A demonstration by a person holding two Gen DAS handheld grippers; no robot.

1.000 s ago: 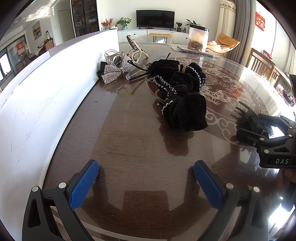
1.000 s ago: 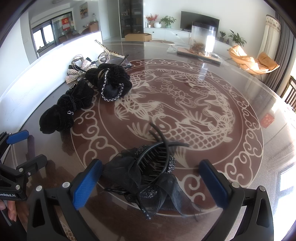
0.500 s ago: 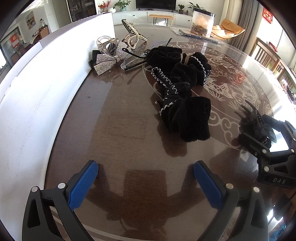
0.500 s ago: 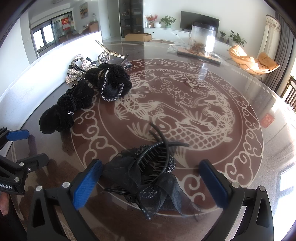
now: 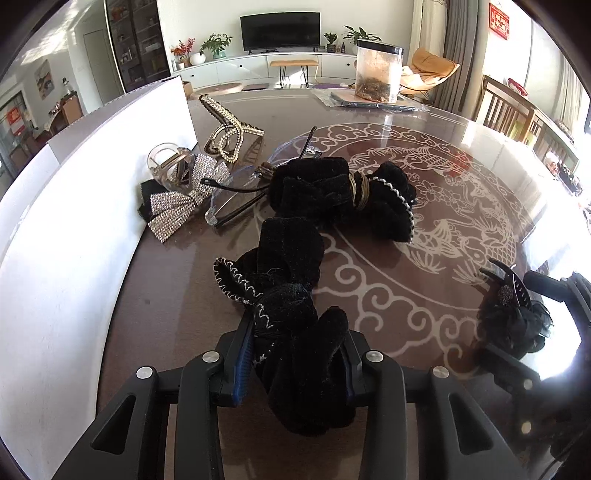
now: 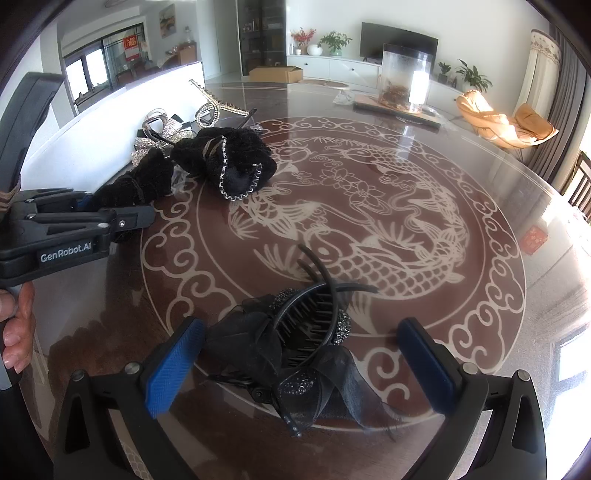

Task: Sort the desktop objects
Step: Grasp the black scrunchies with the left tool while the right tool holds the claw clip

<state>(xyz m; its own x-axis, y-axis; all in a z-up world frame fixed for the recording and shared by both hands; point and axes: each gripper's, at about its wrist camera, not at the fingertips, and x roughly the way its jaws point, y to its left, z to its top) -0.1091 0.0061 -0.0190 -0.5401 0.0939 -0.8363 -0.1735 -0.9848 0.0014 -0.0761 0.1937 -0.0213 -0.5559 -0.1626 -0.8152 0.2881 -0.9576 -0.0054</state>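
Between closing left gripper (image 5: 295, 354): black scrunchie (image 5: 291, 332)

A home living room: television (image 5: 279, 32) on a white sideboard (image 5: 258, 68), houseplants (image 5: 216, 44), lounge chair (image 6: 506, 120).

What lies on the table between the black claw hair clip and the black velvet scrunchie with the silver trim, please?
Nothing: in the right wrist view, only bare patterned tabletop separates the claw hair clip from the trimmed scrunchie.

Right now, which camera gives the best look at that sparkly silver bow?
The left wrist view: the rhinestone bow lies unobstructed beside the white board. In the right wrist view the bow is far off, small, and partly hidden behind a black velvet scrunchie.
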